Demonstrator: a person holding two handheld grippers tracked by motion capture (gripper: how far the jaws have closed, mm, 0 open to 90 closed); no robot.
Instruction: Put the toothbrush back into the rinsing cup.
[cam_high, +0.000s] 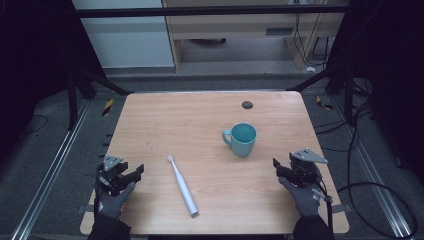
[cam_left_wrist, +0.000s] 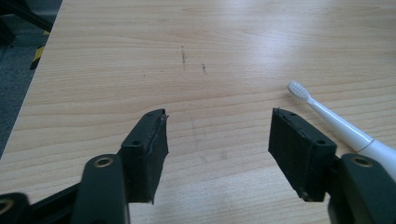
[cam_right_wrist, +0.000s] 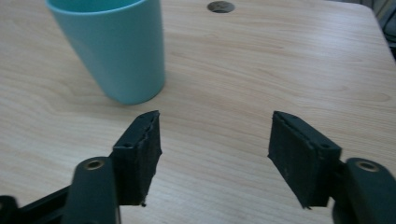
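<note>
Electric toothbrush: white, lying flat on the wooden tabletop, left of centre and toward the near edge. Bristle head points to the far edge, thick handle end toward the near edge, the whole slanted slightly rightward as it comes nearer. Touched by nothing. In the left gripper view its head and neck lie just beyond and to the right of the right-hand jaw.

Mug: teal, upright, right of centre, handle turned to the left edge. Well apart from the toothbrush. In the right gripper view its wall stands beyond the left-hand jaw, not touching it.

Left tongs: near the near-left corner, held in a gloved hand, jaws apart, bare tabletop between them.

Right tongs: near the right edge toward the near corner, held in a gloved hand, jaws apart, bare tabletop between them.

Round dark grommet: set in the tabletop close to the far edge, beyond the mug.
</note>
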